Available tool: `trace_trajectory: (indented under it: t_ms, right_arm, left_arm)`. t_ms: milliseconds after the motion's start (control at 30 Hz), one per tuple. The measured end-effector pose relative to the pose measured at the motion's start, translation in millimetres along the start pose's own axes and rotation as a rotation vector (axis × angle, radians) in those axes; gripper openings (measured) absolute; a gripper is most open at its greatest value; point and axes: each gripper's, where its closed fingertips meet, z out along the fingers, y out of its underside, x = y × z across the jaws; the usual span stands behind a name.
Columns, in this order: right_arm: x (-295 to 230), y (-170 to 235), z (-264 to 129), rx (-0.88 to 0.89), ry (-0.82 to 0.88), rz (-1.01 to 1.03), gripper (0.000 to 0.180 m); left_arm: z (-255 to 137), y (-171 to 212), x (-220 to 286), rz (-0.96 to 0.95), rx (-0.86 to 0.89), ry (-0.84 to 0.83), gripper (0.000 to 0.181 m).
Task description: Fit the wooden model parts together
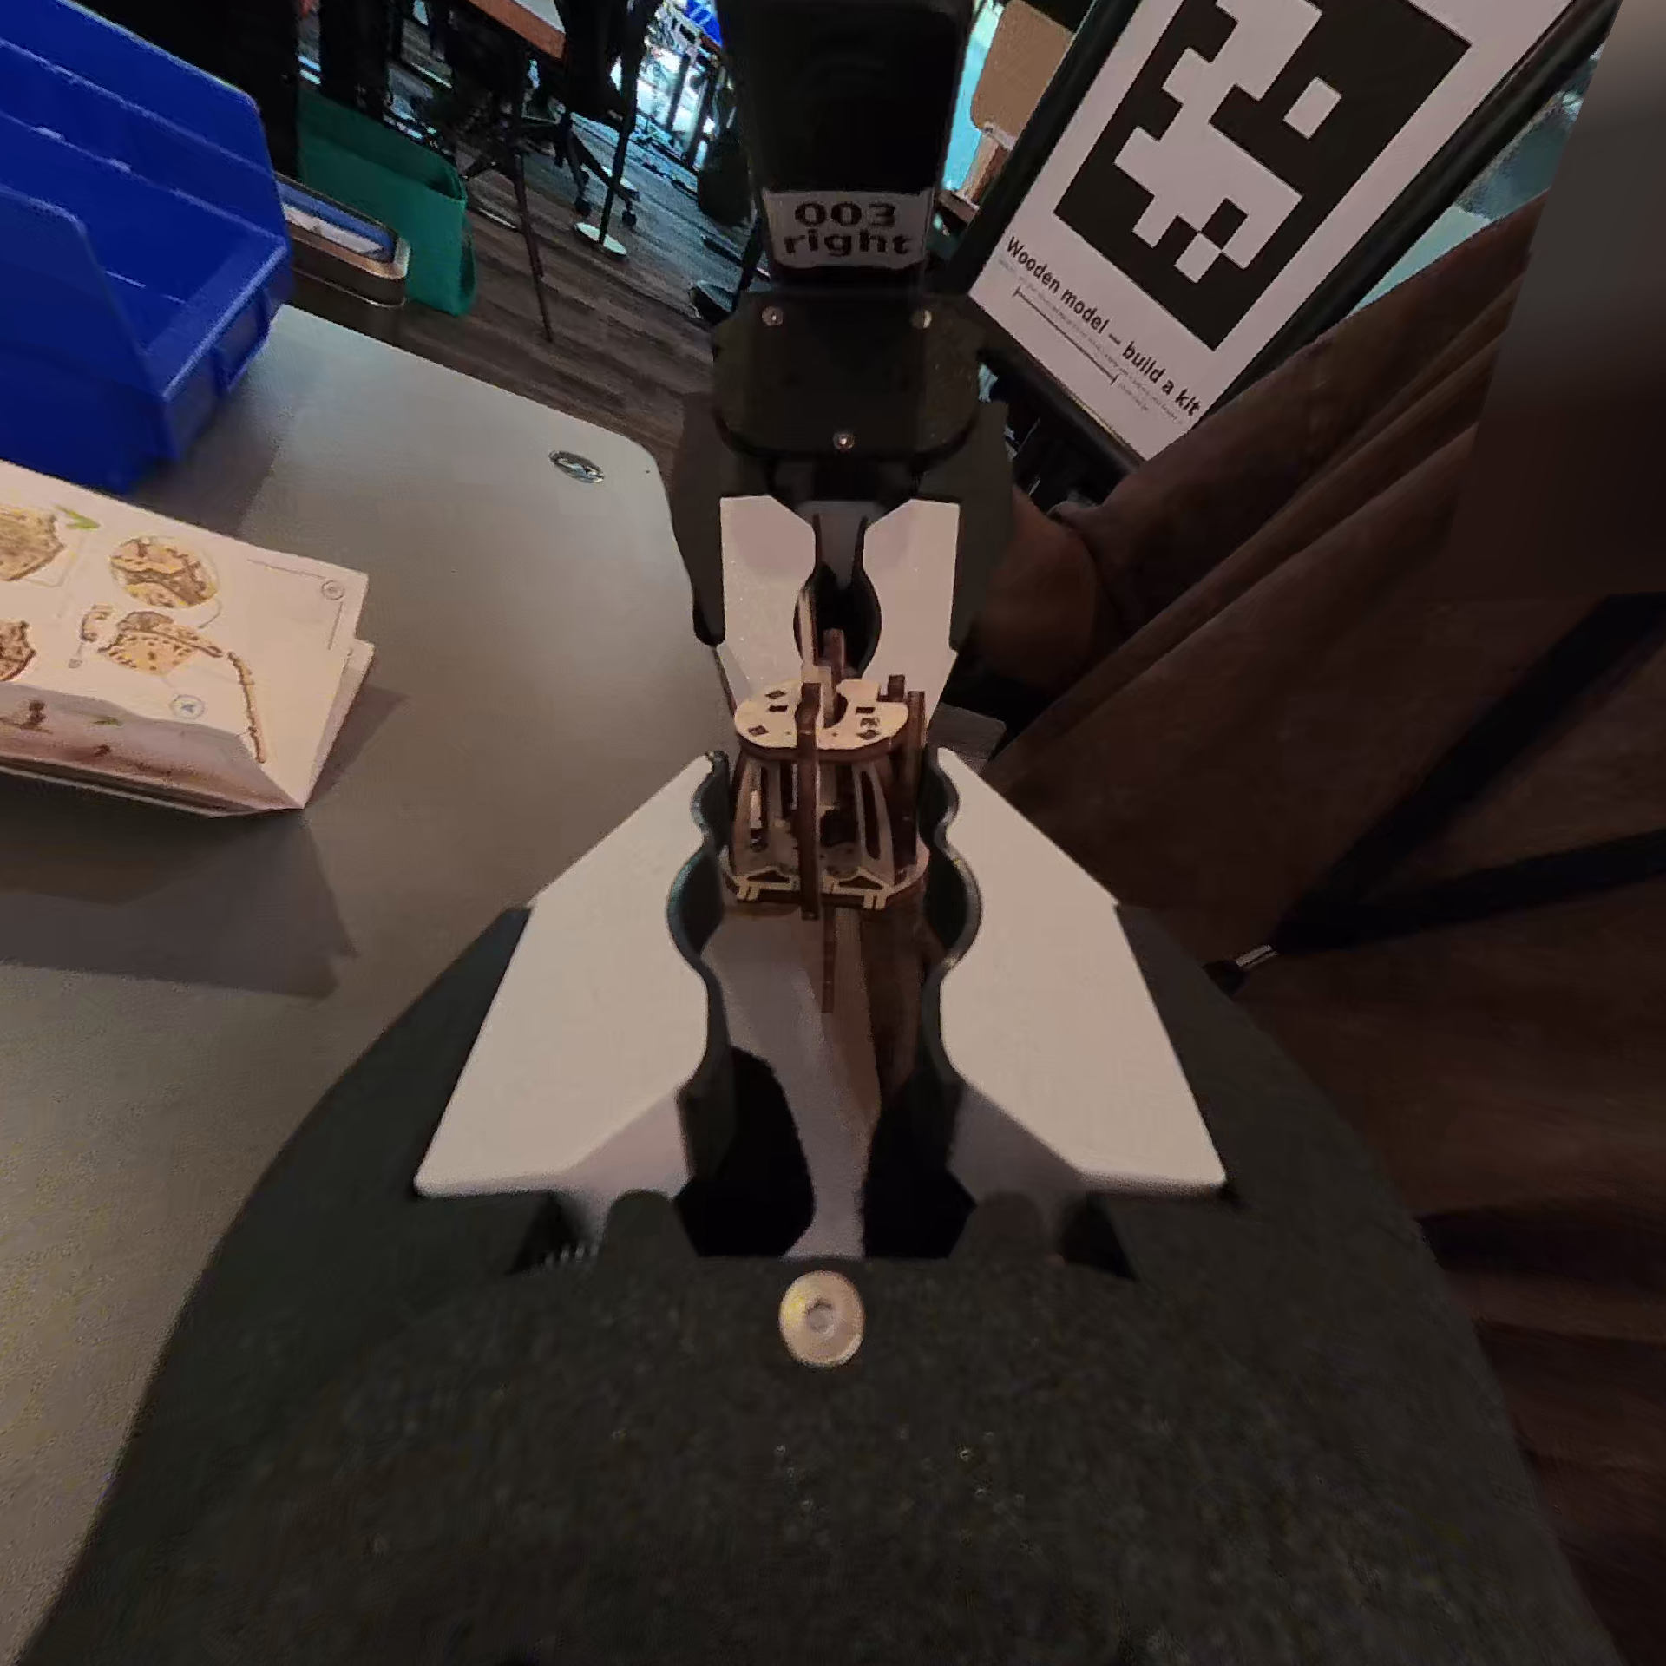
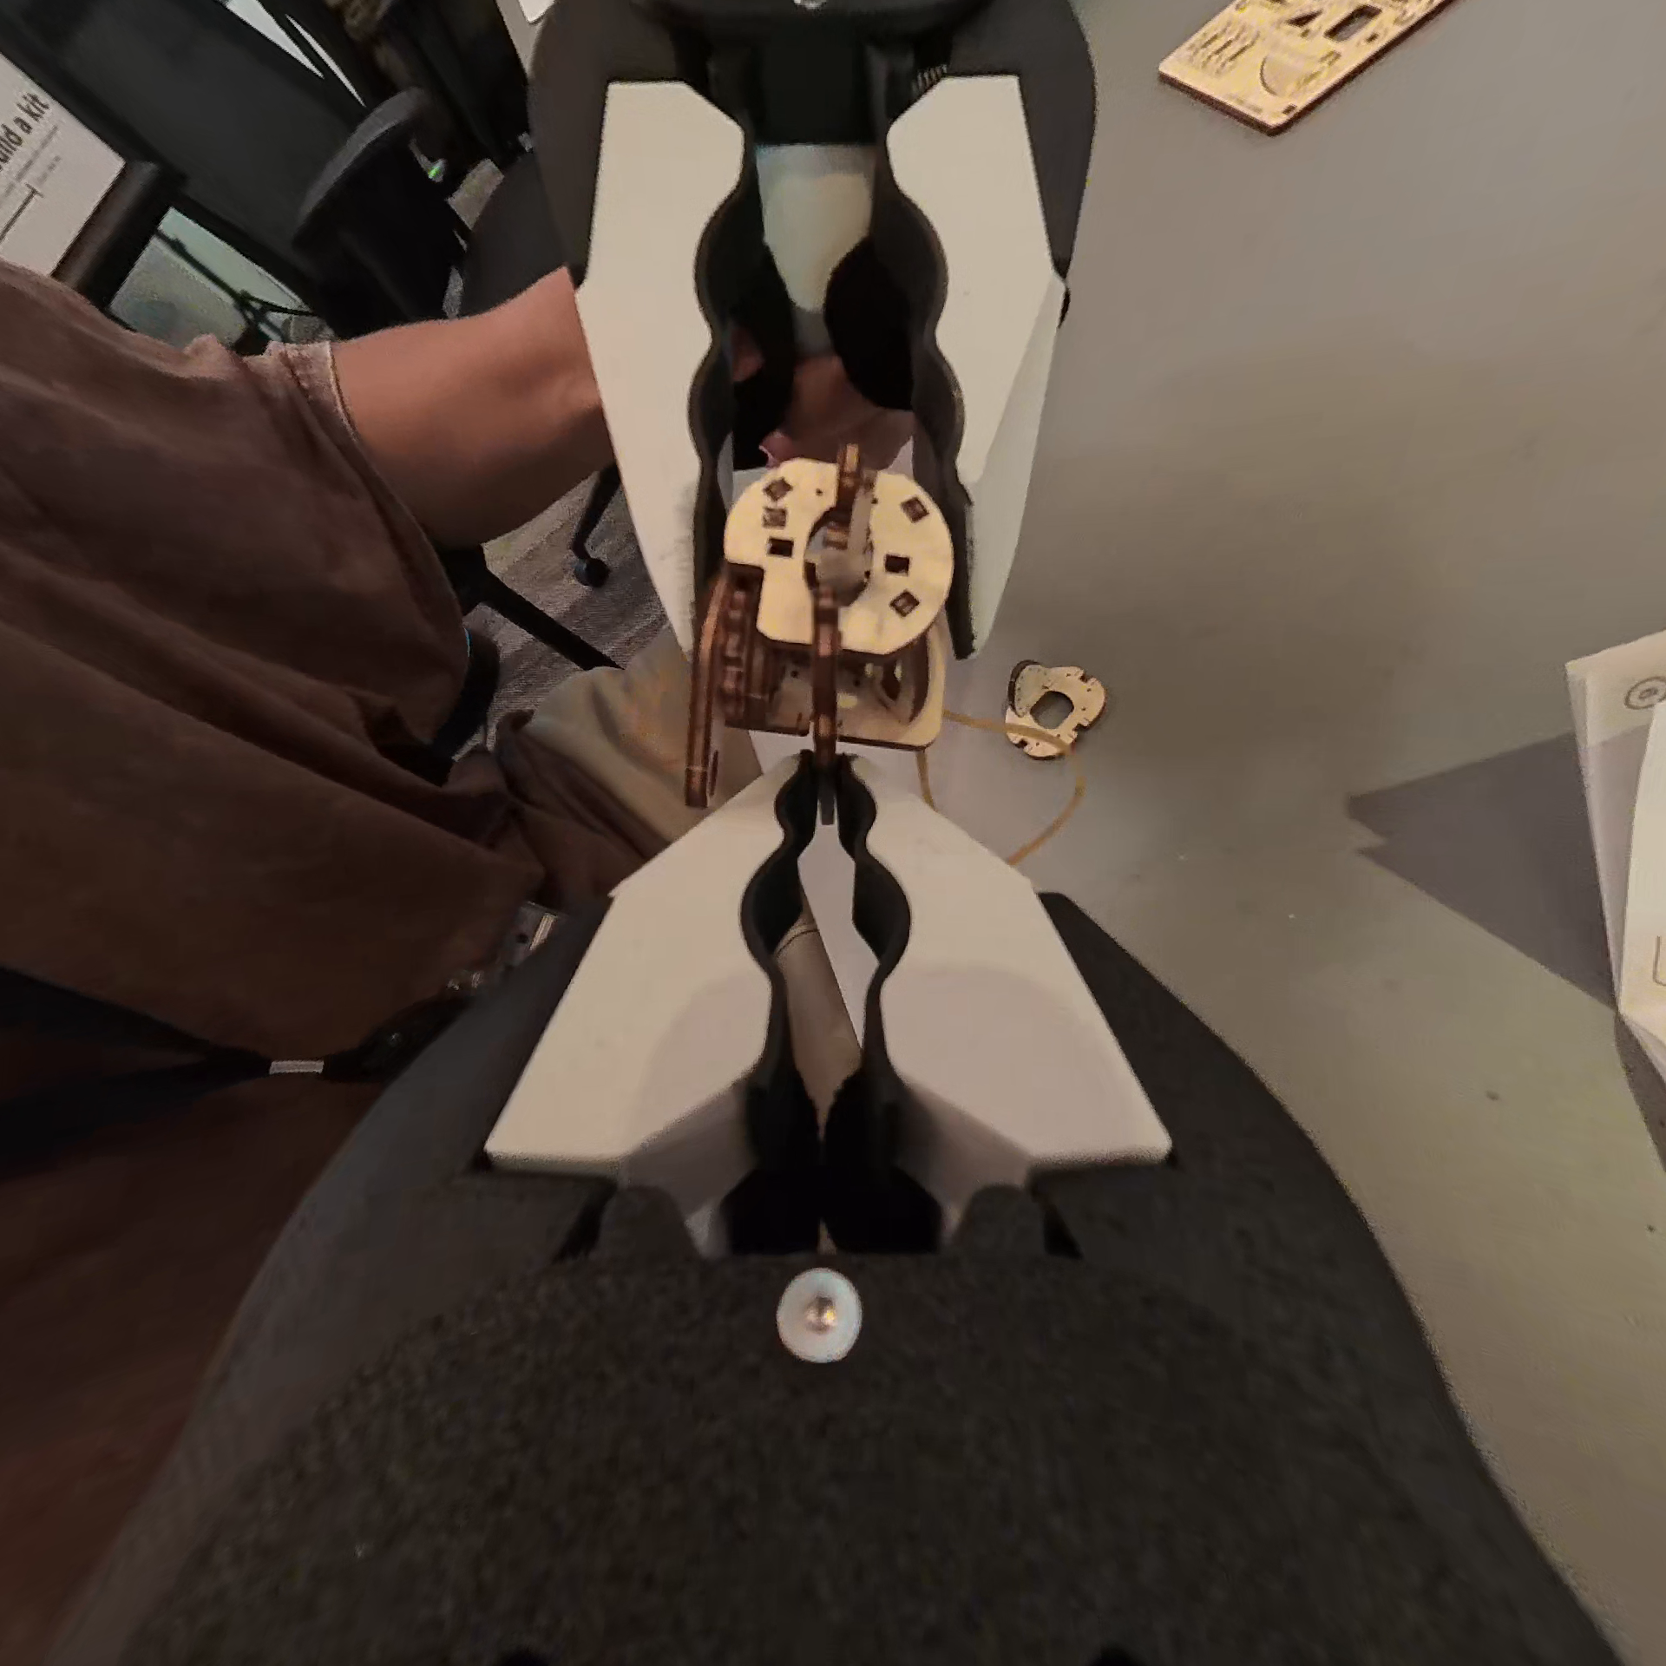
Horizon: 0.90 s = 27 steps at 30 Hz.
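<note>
The partly built wooden model (image 1: 825, 811), a small cage of ribs under a pale slotted disc, sits between the fingers of my left gripper (image 1: 825, 784), which is shut on its sides. In the right wrist view the model (image 2: 838, 577) hangs above the grey table's edge in the left gripper (image 2: 834, 631). My right gripper (image 2: 820, 775) is shut on a thin dark wooden strip (image 2: 822, 667) that stands edge-on in the disc's slot. From the left wrist view the right gripper (image 1: 837, 622) faces me, its tips just behind the disc.
Blue bins (image 1: 117, 270) and an open instruction booklet (image 1: 162, 649) lie left on the grey table (image 1: 451, 541). A marker sign (image 1: 1217, 180) stands at the right. A loose wooden part (image 2: 1055, 703), a thin cord (image 2: 1055, 811) and a part sheet (image 2: 1289, 54) lie on the table. A brown sleeve (image 2: 225, 631) is at the left. The tips of both grippers are at nearly the same place.
</note>
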Motion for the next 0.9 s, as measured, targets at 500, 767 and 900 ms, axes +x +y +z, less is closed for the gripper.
trace_trajectory:
  t_ms: [500, 767, 900]
  right_arm:
    - [10.8, 6.5, -5.5, -0.010, -0.011, 0.163, 0.003]
    - [7.5, 10.0, -15.2, -0.080, -0.006, 0.196, 0.003]
    - [20.0, 14.4, -28.1, -0.187, 0.084, 0.163, 0.003]
  left_arm:
    - [10.4, -2.0, -14.9, -0.117, 0.159, 0.063, 0.039]
    - [14.9, -4.8, -15.0, -0.158, 0.193, 0.176, 0.039]
    - [15.7, -1.1, -26.4, -0.029, 0.093, 0.112, 0.039]
